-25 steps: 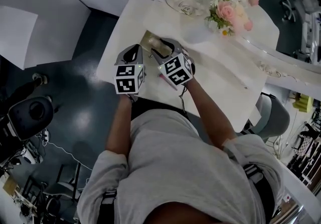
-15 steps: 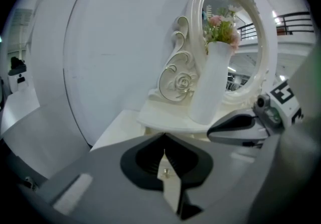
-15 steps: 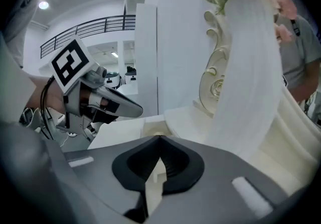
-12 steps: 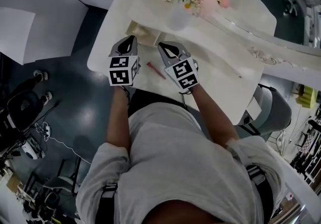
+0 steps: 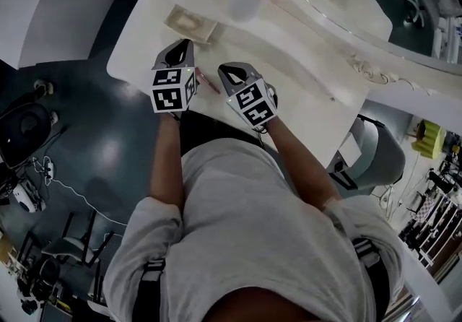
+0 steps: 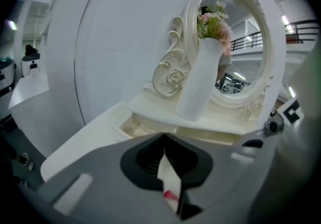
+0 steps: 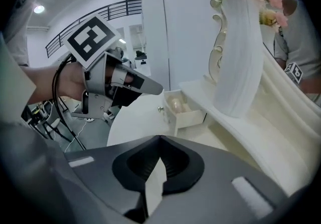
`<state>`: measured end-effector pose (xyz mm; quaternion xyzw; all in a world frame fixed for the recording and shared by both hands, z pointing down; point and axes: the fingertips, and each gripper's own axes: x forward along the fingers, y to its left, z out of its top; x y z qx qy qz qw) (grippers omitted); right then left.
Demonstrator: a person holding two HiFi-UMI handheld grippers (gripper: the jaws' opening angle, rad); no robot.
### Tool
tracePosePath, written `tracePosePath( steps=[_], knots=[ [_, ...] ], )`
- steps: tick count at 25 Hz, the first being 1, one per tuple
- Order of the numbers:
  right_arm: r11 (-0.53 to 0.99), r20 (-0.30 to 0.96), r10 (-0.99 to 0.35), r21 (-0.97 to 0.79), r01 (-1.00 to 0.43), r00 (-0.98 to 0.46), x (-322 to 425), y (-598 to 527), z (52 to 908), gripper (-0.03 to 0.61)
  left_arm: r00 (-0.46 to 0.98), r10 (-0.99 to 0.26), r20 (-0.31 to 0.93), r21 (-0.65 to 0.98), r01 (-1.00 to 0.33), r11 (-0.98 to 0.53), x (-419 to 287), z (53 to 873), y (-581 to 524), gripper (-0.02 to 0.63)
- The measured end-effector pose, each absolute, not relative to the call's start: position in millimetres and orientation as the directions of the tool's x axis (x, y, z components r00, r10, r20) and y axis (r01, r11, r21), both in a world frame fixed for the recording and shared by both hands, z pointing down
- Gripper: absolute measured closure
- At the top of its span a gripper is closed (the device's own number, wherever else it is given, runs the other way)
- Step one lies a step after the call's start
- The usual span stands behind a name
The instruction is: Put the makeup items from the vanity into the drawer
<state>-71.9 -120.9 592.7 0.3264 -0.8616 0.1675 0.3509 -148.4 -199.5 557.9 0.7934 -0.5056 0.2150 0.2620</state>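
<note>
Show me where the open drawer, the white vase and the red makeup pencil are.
open drawer (image 7: 190, 116), right gripper view, on its near side wall.
white vase (image 7: 239, 62), right gripper view, on the middle of its ribbed body.
red makeup pencil (image 5: 209, 84), head view, on the middle of its shaft.

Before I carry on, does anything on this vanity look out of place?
A slim red pencil lies loose on the vanity top, outside the open drawer. Nothing looks spilled or damaged.

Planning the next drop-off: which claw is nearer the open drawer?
Left. The left claw points toward the open drawer, just short of it; the right claw sits farther back and off to the side.
</note>
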Motion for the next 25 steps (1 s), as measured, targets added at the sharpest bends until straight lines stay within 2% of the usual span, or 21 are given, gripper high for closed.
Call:
tracePosePath(
  steps=[11,14,21,25],
  knots=[
    [0.784,0.779,-0.318,-0.105,-0.612,-0.541,-98.6,-84.5,628.6,0.577,0.320,-0.702,0.636,0.252,-0.946,-0.203,-189.5,590.6,-155.6,0.611],
    [0.789,0.796,-0.299,-0.104,-0.606,-0.526,-106.6,-81.7,635.4,0.531,0.321,-0.700,0.638,0.262,-0.945,-0.195,-196.0,593.4,-152.2,0.611],
    [0.798,0.838,-0.277,-0.072,-0.598,-0.470,-120.2,-84.5,661.2,0.490,0.328,-0.695,0.640,0.270,-0.943,-0.196,-212.4,597.8,-159.9,0.611],
    [0.783,0.868,-0.252,-0.077,-0.617,-0.428,-122.4,-84.7,676.9,0.488,0.322,-0.692,0.646,0.269,-0.945,-0.188,-224.2,601.0,-167.4,0.611]
  ],
)
